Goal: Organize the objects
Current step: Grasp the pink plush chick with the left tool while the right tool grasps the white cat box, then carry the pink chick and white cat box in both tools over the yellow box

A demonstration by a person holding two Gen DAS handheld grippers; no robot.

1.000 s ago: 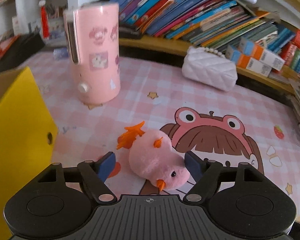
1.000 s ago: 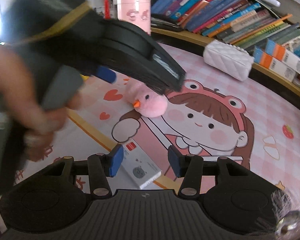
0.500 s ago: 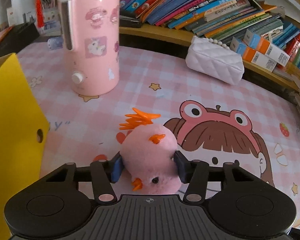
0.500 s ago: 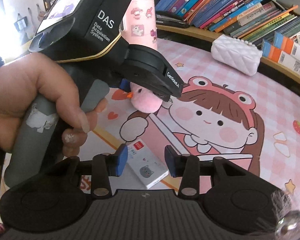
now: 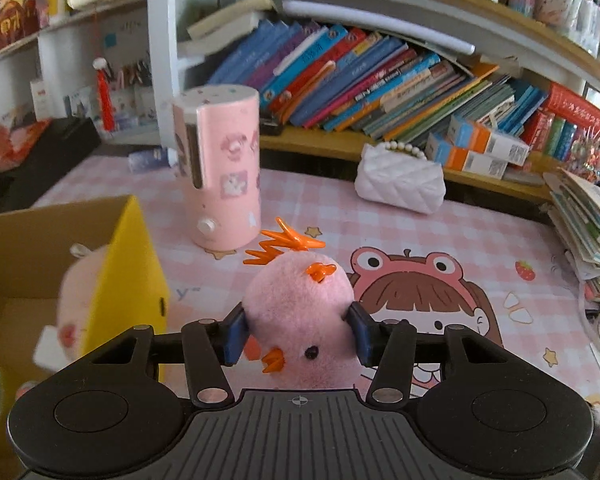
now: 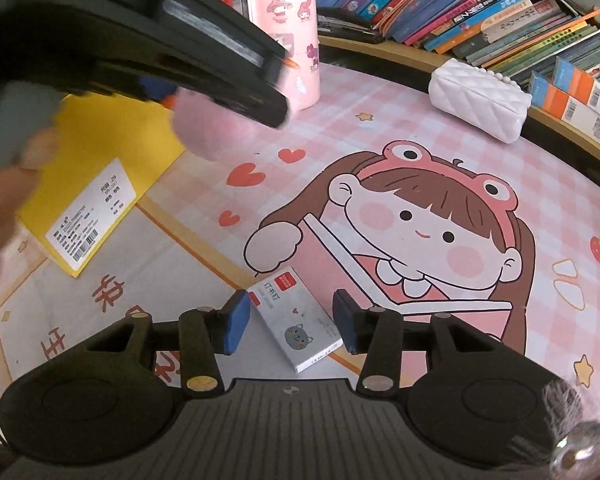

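Plush chick (image 5: 300, 316), pink with orange comb and beak, sits clamped between the blue pads of our left gripper (image 5: 296, 330) in the left wrist view, lifted clear of the cartoon table mat (image 5: 480, 240). The pads press into its round sides and the fur bulges around them, so we judge it soft, very light and easily squashed; the body's widest part is the sensible place to hold, not the thin plastic comb. To the left stands the yellow cardboard box (image 5: 128, 280), open on top, with another pink plush (image 5: 76, 300) already inside, blurred. A pink cylindrical appliance (image 5: 220, 176) stands behind, and a white quilted purse (image 5: 400, 188) lies near the bookshelf (image 5: 380, 80).

From the right wrist view, our right gripper (image 6: 290, 326) hovers low with its jaws moderately apart and holding nothing; a small white staple box (image 6: 296, 324) lies on the mat between them, seemingly untouched. Up left, the left gripper (image 6: 172, 92) appears blurred, carrying the chick (image 6: 216, 132) beside the yellow box (image 6: 112, 152). We reckon the chick goes into that box next, needing only a gentle release.
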